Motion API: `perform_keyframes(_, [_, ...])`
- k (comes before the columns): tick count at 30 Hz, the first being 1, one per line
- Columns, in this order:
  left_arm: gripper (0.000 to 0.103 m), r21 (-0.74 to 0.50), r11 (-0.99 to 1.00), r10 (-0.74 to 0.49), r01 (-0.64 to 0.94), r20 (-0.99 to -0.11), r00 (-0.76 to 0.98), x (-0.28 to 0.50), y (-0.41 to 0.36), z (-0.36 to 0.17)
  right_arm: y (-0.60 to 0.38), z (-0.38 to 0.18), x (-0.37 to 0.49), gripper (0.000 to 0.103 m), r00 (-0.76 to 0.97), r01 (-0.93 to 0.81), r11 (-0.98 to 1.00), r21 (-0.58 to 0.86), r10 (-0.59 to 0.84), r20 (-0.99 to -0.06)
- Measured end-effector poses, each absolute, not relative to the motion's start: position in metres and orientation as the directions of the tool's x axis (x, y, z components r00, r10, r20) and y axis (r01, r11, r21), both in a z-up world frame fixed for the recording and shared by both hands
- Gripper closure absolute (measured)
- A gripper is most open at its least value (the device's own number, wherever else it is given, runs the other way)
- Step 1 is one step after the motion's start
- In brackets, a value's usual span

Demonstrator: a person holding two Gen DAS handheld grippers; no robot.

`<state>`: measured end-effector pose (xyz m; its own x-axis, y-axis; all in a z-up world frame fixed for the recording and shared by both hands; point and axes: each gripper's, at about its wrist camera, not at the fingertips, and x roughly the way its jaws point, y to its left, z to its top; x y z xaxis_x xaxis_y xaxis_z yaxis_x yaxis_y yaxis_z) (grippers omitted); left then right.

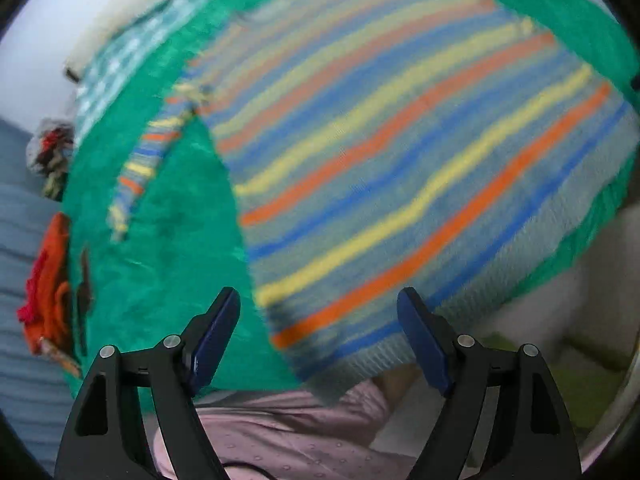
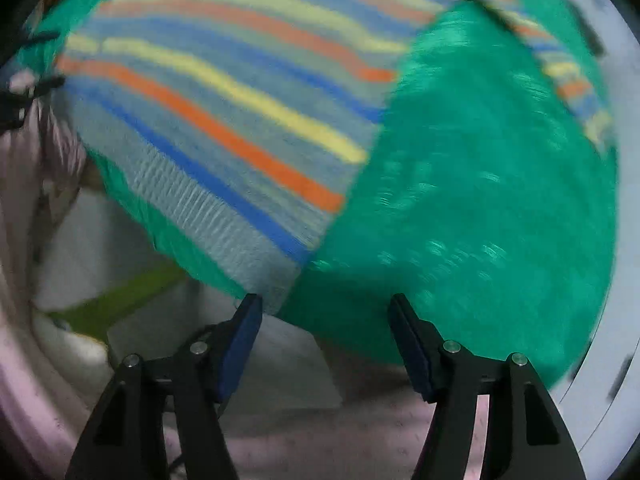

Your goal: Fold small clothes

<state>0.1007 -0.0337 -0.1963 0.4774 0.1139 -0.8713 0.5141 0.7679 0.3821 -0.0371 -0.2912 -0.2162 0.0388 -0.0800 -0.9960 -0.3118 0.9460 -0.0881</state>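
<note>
A striped sweater (image 1: 400, 152) is laid flat on a surface covered with a green cloth (image 1: 168, 240), one sleeve (image 1: 148, 160) stretched out to the side. The left claw (image 1: 318, 304) is held wide open above the sweater's ribbed hem, nothing being gripped. The right claw (image 2: 324, 308) is likewise spread apart and empty, near the hem's corner (image 2: 276, 276). Other clothes (image 1: 48, 280) are seen at the cloth's edge. Both views are blurred.
</note>
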Motion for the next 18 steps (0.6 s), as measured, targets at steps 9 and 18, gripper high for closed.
perform_keyframes(9, [0.004,0.144,0.944,-0.094,0.297,-0.745,0.660,0.110,-0.038,-0.097,-0.280,-0.097,-0.022,0.019,0.506,0.086,0.992,-0.094,-0.125,-0.853])
perform_keyframes(18, [0.004,0.115,0.966,-0.085,0.230,-0.702,0.708,0.102,-0.028,-0.084,-0.248,-0.055,-0.017,0.009,0.623,0.190,0.971,-0.149,-0.236,-0.746])
